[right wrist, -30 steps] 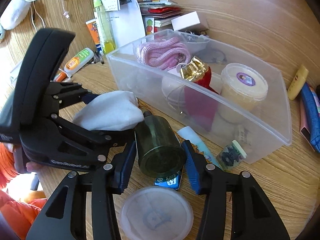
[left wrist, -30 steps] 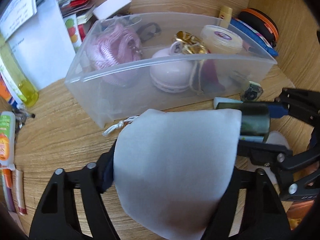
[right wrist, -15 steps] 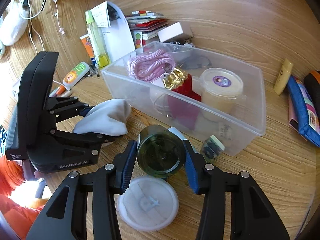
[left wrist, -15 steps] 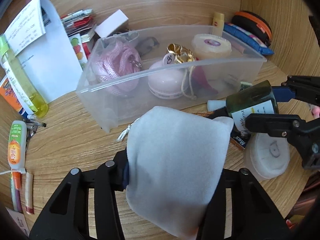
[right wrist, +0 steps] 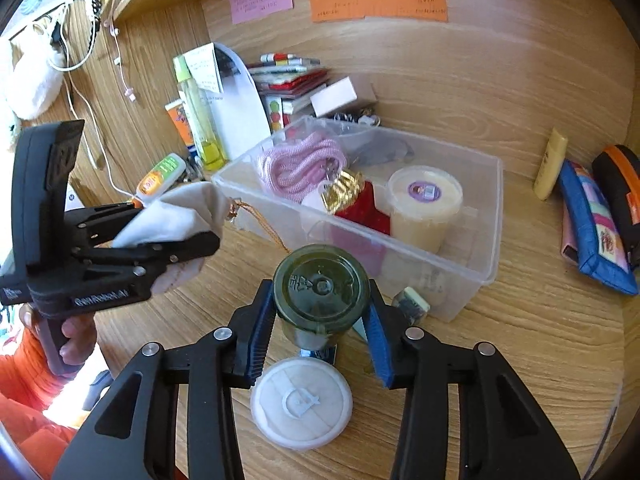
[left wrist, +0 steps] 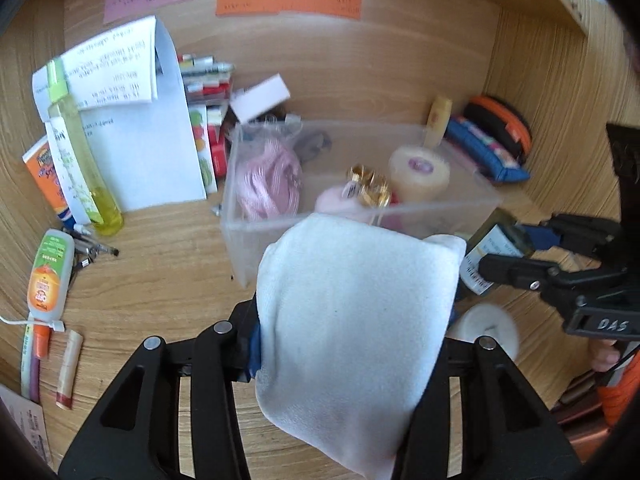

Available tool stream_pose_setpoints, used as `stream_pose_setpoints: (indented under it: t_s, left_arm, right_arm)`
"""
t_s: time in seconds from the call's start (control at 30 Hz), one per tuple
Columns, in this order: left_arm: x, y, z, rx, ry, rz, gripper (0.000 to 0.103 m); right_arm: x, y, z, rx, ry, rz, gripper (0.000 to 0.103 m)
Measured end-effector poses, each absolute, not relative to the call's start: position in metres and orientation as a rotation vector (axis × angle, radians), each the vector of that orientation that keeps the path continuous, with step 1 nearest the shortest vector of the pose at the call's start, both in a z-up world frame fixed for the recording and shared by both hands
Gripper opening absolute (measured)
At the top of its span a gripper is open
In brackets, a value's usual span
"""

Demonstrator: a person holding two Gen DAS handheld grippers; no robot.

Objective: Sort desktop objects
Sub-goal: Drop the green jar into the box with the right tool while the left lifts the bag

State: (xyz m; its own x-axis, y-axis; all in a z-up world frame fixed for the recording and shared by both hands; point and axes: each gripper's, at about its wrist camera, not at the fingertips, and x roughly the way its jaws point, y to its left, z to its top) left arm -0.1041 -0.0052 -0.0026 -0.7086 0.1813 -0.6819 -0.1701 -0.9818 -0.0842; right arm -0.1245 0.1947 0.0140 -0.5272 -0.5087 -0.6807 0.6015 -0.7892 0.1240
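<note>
Left tongs (left wrist: 352, 344) clamp a white cloth pouch (left wrist: 356, 320), held above the desk (left wrist: 160, 280) just short of the clear plastic bin (left wrist: 256, 220). Right tongs (right wrist: 320, 328), jaws closing, grip a dark green bottle (right wrist: 322, 292) between blue pads (right wrist: 378, 344), with the bin just beyond and a round white lid (right wrist: 302, 402) on the desk beneath.

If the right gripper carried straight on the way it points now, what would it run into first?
Probably the near wall of the clear plastic bin, just beyond the dark green bottle gripped by the right gripper; depth is uncertain.
</note>
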Motion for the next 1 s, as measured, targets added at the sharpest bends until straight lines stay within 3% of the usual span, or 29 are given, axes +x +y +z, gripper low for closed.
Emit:
stream_pose_setpoints:
  t_s: [0.37,0.63,1.0]
  left_arm:
    - [-0.119,-0.014,0.045,-0.966,-0.118,2.735,0.043]
    - [-0.161,-0.021,0.055,-0.981,-0.295,2.648,0.043]
    - [-0.218,-0.011,0.027,-1.104,-0.242,2.671,0.043]
  right_arm:
    - [-0.121,0.207,0.052,0.842,0.160,-2.372,0.039]
    - [-0.138,0.214,0.061,0.839,0.140,-2.423,0.039]
    - [-0.165,0.232,0.073,0.825,0.105,-2.508,0.039]
